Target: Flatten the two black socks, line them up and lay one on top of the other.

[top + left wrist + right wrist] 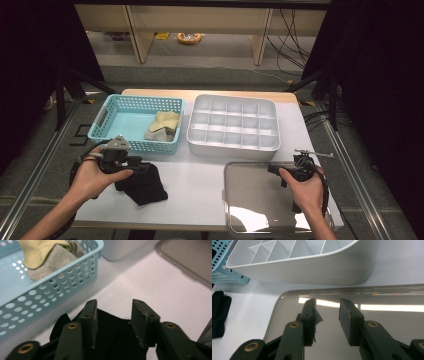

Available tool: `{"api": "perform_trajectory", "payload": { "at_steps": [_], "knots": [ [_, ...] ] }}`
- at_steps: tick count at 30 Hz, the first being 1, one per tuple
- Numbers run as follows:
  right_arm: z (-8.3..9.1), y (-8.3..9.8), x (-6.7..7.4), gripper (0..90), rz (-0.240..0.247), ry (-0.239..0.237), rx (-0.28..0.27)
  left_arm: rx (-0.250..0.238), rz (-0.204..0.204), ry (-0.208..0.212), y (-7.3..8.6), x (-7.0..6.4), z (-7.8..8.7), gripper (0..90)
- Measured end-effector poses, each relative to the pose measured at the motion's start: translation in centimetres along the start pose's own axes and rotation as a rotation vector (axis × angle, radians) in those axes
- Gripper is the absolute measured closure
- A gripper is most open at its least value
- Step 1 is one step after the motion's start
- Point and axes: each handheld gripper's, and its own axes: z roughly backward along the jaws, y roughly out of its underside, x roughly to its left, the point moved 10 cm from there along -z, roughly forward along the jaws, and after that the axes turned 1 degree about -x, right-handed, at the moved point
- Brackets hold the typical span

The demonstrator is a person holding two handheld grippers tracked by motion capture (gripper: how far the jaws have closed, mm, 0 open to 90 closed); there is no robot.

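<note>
A black cloth (pixel 145 186) lies crumpled on the white table near the front left. My left gripper (pixel 143 167) hovers low over its near edge. In the left gripper view the jaws (pixel 115 307) stand apart with the black cloth (pixel 112 337) spread beneath and between them, and the pads do not visibly press on it. My right gripper (pixel 273 169) is held over a clear plastic lid (pixel 250 200) at the front right. Its jaws (pixel 328 306) stand apart with nothing between them, just above the lid (pixel 287 315).
A light blue perforated basket (pixel 107 117) at the back left holds yellow and grey cloths (pixel 162 125). A white tray with several compartments (pixel 232 146) stands beside it at the back right. The black cloth (pixel 218 312) lies left of the lid.
</note>
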Motion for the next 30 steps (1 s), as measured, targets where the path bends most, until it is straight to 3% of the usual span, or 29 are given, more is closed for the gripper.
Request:
{"api": "perform_trajectory", "payload": {
  "at_steps": [4,5,6,7,8,9,10,11,14,17,18,19,23,26,28,30],
  "knots": [
    [0.1,-0.1,0.0,66.5,0.009,0.001,-0.012,0.101,-0.002,-0.026,1.4,1.2,-2.0,57.9],
    [0.3,0.0,0.3,66.5,-0.024,0.002,-0.007,0.134,-0.001,-0.036,1.7,1.6,-2.4,57.4],
    [0.5,0.3,0.8,66.5,-0.085,0.0,0.016,0.143,-0.002,-0.046,2.0,1.9,-2.9,56.3],
    [1.2,1.0,2.4,66.5,-0.286,0.0,0.093,0.154,-0.006,-0.052,2.2,2.2,-3.2,55.1],
    [1.5,1.1,2.6,66.5,-0.312,-0.001,0.114,0.167,-0.006,-0.053,2.5,2.3,-3.4,54.3],
    [1.4,1.0,2.6,66.5,-0.304,-0.004,0.095,0.175,-0.014,-0.054,2.6,2.4,-3.6,52.8],
    [0.9,0.5,0.7,66.5,-0.093,0.014,0.014,0.18,-0.023,-0.057,2.8,2.3,-3.8,51.4],
    [0.7,0.1,0.0,66.5,-0.004,0.011,-0.018,0.193,-0.029,-0.049,3.0,2.3,-3.9,49.8],
    [0.8,0.2,0.0,66.5,-0.014,0.01,-0.015,0.214,-0.042,-0.043,3.5,2.1,-4.6,47.7],
    [0.7,0.1,0.1,66.5,-0.01,0.01,-0.02,0.241,-0.06,-0.046,3.9,2.0,-5.1,50.6],
    [0.7,0.1,0.3,66.5,-0.028,0.01,-0.018,0.252,-0.067,-0.045,4.1,2.0,-5.2,52.0],
    [0.6,0.0,0.1,66.5,0.008,0.01,-0.028,0.263,-0.076,-0.049,4.2,2.0,-5.4,53.8],
    [0.7,0.3,0.1,66.5,-0.01,0.019,-0.013,0.286,-0.099,-0.058,4.5,1.8,-6.0,64.7],
    [0.7,0.3,0.2,66.5,-0.007,0.013,-0.017,0.298,-0.104,-0.036,4.5,1.4,-6.1,77.9],
    [0.7,0.2,0.1,66.5,-0.002,0.012,-0.021,0.29,-0.101,-0.038,4.5,1.4,-6.1,84.8],
    [0.7,0.2,0.1,66.5,-0.002,0.013,-0.019,0.278,-0.072,-0.04,4.4,1.4,-6.1,87.9]
  ]
}}
